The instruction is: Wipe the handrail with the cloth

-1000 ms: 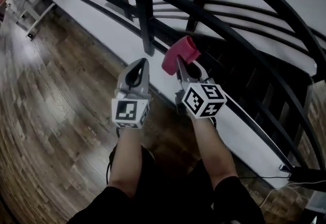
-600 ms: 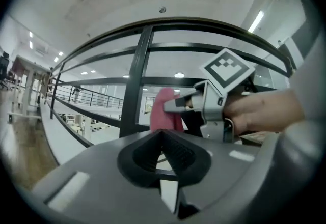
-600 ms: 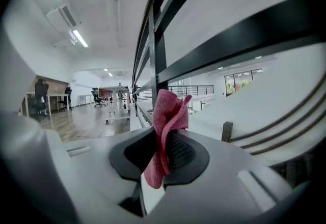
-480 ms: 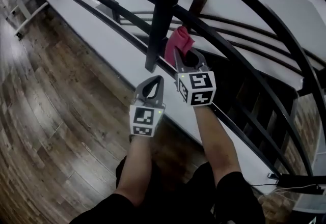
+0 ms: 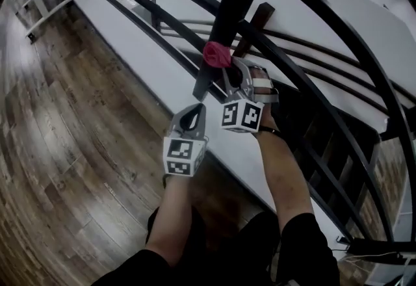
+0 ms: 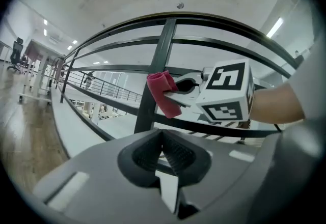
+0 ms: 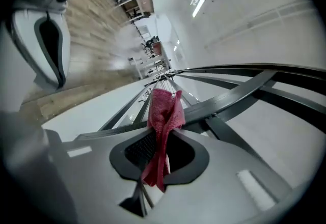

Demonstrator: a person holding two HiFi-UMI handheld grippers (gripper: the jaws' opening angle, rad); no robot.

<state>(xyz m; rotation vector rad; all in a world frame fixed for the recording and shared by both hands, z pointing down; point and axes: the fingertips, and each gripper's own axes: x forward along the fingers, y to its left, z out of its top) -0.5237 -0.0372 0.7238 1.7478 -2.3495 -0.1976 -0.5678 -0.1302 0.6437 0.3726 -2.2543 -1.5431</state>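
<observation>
A red cloth (image 5: 217, 54) is pinched in my right gripper (image 5: 229, 71), which is shut on it. The cloth (image 7: 165, 116) hangs folded out of the jaws and its top reaches the black metal handrail (image 7: 244, 93). In the head view the cloth sits against the dark upright post (image 5: 224, 25) of the railing. From the left gripper view the cloth (image 6: 163, 93) and the right gripper (image 6: 175, 90) show in front of the post (image 6: 155, 75). My left gripper (image 5: 193, 114) is shut with nothing in it, lower and left of the right one, short of the rails.
The black railing (image 5: 338, 25) with several curved bars runs diagonally across the head view above a white ledge (image 5: 136, 51). Wood floor (image 5: 58, 122) lies to the left. A brown wooden post (image 5: 257, 18) stands behind the rails. A cable (image 5: 383, 255) lies at the lower right.
My right gripper has risen and moved forward with the cloth, from below the rails up to the upright post. The left gripper has followed a little and stays lower.
</observation>
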